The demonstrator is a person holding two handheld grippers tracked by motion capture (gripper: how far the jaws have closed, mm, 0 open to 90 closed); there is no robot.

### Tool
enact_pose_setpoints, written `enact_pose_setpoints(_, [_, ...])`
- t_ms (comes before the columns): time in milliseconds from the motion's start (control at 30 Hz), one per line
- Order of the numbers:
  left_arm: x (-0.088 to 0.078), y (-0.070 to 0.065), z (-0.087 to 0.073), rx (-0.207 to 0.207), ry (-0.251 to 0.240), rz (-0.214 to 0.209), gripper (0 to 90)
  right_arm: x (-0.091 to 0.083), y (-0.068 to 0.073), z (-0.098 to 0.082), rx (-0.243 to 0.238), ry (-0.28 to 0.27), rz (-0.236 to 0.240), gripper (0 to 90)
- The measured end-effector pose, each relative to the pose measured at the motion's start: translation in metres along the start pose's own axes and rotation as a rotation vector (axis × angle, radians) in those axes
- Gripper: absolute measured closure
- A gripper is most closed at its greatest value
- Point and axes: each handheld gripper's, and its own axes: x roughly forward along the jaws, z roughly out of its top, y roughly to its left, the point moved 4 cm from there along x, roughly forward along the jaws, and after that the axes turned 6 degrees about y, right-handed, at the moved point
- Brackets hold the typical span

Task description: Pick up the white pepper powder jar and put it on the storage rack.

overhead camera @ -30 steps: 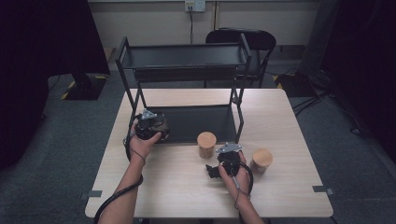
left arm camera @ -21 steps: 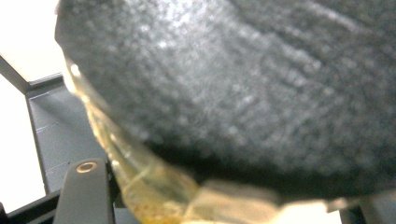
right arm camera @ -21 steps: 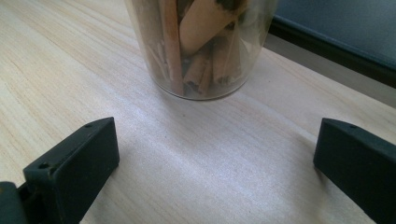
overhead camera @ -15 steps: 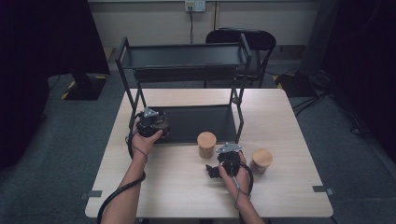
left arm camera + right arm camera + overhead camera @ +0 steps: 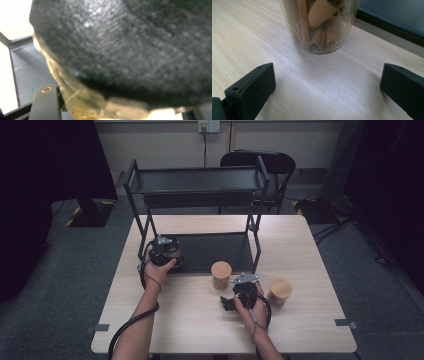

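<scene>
Item: dark-lidded glass jar (image 5: pixel 82 102), clamped in the jaws of the left gripper (image 5: pixel 162 251), at the front left of the rack's lower shelf (image 5: pixel 220 251).
Rack: black, two-tier, on the wooden worktop (image 5: pixel 175 320).
Right gripper (image 5: pixel 235 301): jaws released, holding nothing, aimed at the cinnamon-stick jar (image 5: pixel 318 25).
Also: second wooden-lidded jar (image 5: pixel 279 292), right of that gripper.
Risk, judged: the glass could knock the rack post or slip if grip loosens.

The surface (image 5: pixel 200 320) is pale wood with fine straight grain. The rack (image 5: pixel 200 180) is black with dark grey shelves. Both jars (image 5: pixel 221 275) are clear glass with light tan wooden lids, one showing brown cinnamon sticks (image 5: pixel 317 27). The jaws are matt black.
</scene>
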Motion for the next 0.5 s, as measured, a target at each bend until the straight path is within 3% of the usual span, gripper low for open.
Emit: enact_pose_setpoints(500, [0.0102, -0.0005, 0.0027, -0.014, 0.026, 0.023, 31.4, 0.0000, 0.0000, 0.0000, 0.000, 0.000, 0.000, 0.0])
